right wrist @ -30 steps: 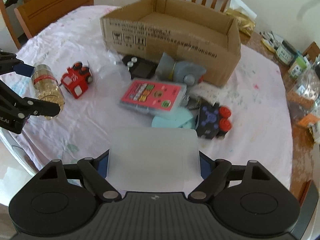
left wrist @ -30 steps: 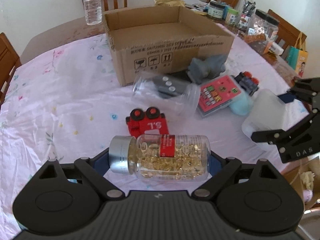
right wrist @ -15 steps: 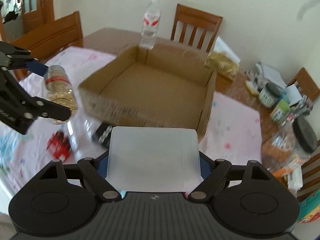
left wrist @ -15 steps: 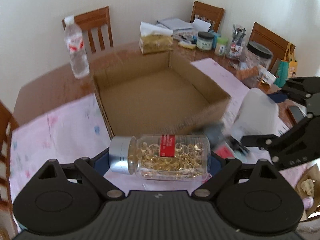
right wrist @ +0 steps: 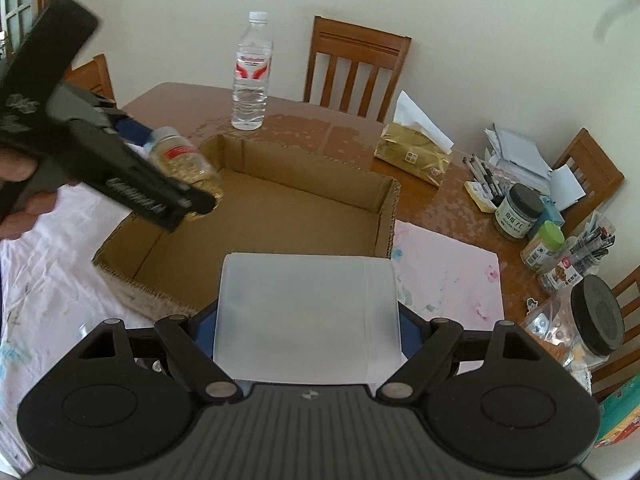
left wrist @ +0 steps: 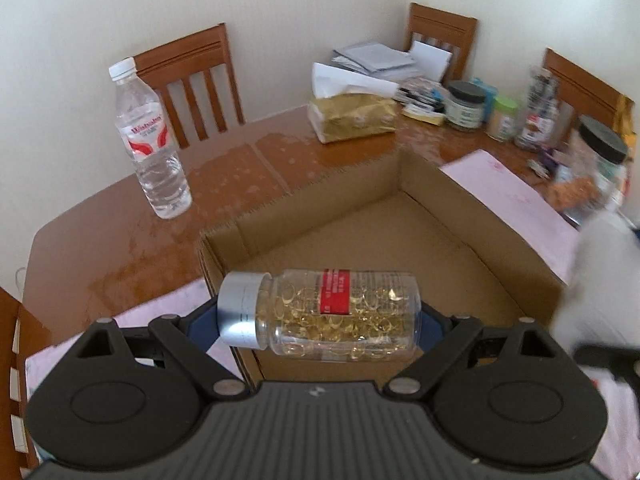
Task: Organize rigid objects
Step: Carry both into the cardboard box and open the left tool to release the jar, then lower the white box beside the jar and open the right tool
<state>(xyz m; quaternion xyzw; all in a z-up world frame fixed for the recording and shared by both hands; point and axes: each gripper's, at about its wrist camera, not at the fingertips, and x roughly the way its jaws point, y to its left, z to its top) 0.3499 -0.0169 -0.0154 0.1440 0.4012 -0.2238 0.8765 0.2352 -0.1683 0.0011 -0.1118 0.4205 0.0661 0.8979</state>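
My left gripper (left wrist: 320, 320) is shut on a clear capsule bottle (left wrist: 320, 314) with a silver cap and red label, held sideways over the near left corner of the open cardboard box (left wrist: 472, 208). The bottle also shows in the right wrist view (right wrist: 186, 162), over the box's left wall. My right gripper (right wrist: 308, 320) is shut on a translucent white plastic container (right wrist: 306, 312), held above the near right edge of the box (right wrist: 384, 216). The box interior looks empty. The white container shows blurred at the right of the left wrist view (left wrist: 596, 280).
A water bottle (left wrist: 150, 144) stands on the wooden table behind the box. A gold tissue pack (left wrist: 354, 116), jars (right wrist: 518, 216), pens and papers crowd the far right. A black-lidded jar (right wrist: 584, 324) stands at the right. Wooden chairs (right wrist: 354, 68) surround the table. A pink floral cloth (right wrist: 448, 280) lies under the box.
Both grippers have lifted their objects off the table and moved forward over the box. The toys on the cloth have dropped out of view.
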